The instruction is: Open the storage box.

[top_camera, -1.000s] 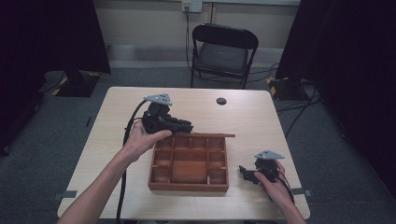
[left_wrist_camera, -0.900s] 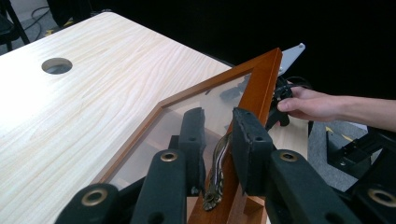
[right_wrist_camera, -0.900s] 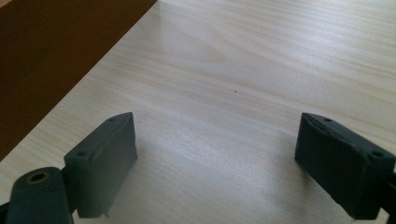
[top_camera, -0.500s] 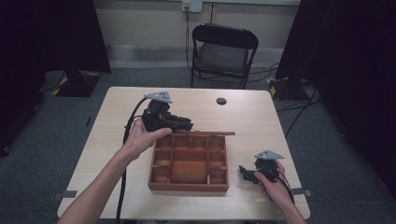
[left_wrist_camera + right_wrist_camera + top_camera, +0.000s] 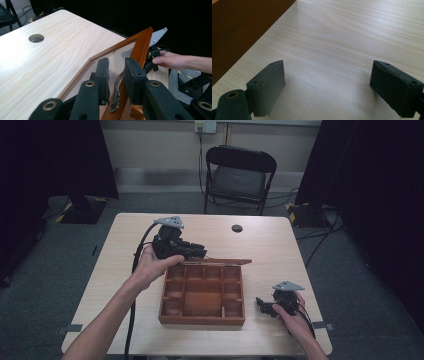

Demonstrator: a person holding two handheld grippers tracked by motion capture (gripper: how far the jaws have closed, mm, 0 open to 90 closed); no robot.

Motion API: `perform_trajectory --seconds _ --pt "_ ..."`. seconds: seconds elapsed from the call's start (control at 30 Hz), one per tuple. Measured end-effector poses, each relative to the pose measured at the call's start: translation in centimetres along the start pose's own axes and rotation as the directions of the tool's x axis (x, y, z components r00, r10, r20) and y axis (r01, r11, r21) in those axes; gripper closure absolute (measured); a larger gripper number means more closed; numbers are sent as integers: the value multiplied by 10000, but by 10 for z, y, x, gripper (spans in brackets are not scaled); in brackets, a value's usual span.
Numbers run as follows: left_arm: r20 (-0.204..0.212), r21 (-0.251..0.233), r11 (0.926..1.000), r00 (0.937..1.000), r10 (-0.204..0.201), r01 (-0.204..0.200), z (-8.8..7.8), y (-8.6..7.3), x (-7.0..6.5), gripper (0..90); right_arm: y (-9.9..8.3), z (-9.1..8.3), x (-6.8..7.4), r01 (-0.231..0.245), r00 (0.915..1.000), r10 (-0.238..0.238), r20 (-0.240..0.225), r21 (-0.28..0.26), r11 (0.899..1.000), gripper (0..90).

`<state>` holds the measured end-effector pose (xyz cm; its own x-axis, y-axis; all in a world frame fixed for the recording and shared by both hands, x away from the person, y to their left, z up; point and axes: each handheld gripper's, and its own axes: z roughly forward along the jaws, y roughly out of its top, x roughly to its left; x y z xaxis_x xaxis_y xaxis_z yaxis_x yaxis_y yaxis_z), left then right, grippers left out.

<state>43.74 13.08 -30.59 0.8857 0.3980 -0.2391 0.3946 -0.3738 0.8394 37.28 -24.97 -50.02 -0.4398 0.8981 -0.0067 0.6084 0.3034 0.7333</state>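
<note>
Right gripper (image 5: 260, 304) rests on the worktop (image 5: 125, 285) just right of the box (image 5: 200, 320), jaws released, nothing between them. The box sits mid-worktop, compartments exposed. At its far edge the left gripper (image 5: 200, 254) is clenched on the lid (image 5: 225, 262) by the brass clasp (image 5: 117, 92). Over the last second nothing has really shifted: lid stays raised, hands unmoved. Opening looks done; likely next is letting go or loading.

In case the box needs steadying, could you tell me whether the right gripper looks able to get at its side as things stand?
Probably yes. The right gripper rests on the table just beside the wooden box, fingers spread wide with bare tabletop between them. The left gripper holds the lid at the far edge, out of its way.
</note>
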Motion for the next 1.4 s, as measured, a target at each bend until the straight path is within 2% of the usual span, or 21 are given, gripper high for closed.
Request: perform_trajectory --seconds 0.47,0.7,1.4 --pt "-100 -21 10000 9999 -40 40 1 3 2 736 0 0 0 4 10000 -4 0 -1 10000 119" --pt "-228 -51 10000 9997 80 -81 0 5 3 736 0 0 0 5 10000 -5 -1 -1 10000 119" --pt "-178 -105 9999 9998 -1 -1 1 5 4 733 0 0 0 9 10000 -9 1 -1 10000 119"
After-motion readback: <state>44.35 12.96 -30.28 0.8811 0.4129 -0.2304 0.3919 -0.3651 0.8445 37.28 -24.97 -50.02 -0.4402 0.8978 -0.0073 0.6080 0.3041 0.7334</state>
